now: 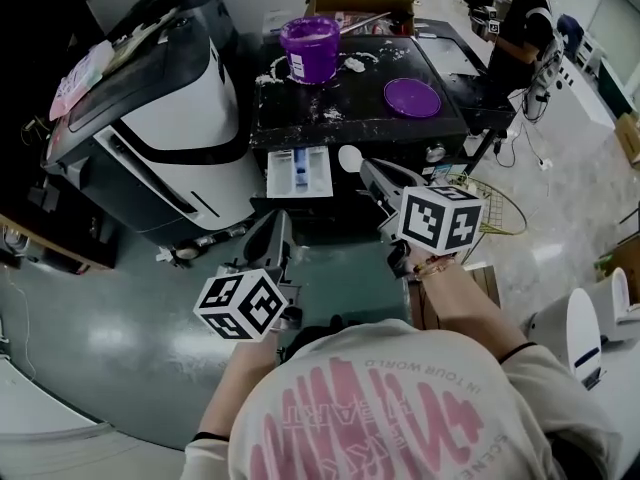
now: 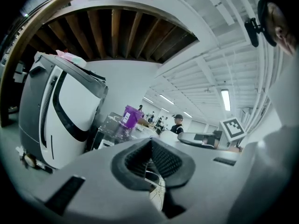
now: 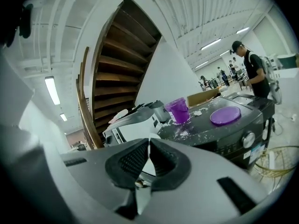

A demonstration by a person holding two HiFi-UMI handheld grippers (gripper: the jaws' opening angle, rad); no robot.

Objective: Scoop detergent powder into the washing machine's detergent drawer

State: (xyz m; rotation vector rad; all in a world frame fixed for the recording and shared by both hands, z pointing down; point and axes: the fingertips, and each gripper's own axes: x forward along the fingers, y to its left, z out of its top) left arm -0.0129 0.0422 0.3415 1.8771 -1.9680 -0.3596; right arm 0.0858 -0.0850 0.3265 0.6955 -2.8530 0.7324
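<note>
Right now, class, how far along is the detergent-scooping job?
Done: the purple lid lies off the purple tub, and the detergent drawer is pulled out. In hand: the right gripper holds a white scoop in its jaws near the drawer. Left: whether powder has reached the drawer cannot be told, so tipping it in and closing up.

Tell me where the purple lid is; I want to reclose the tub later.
Head view: the purple lid lies flat on the washing machine's top, toward its right side, right of the purple tub.
</note>
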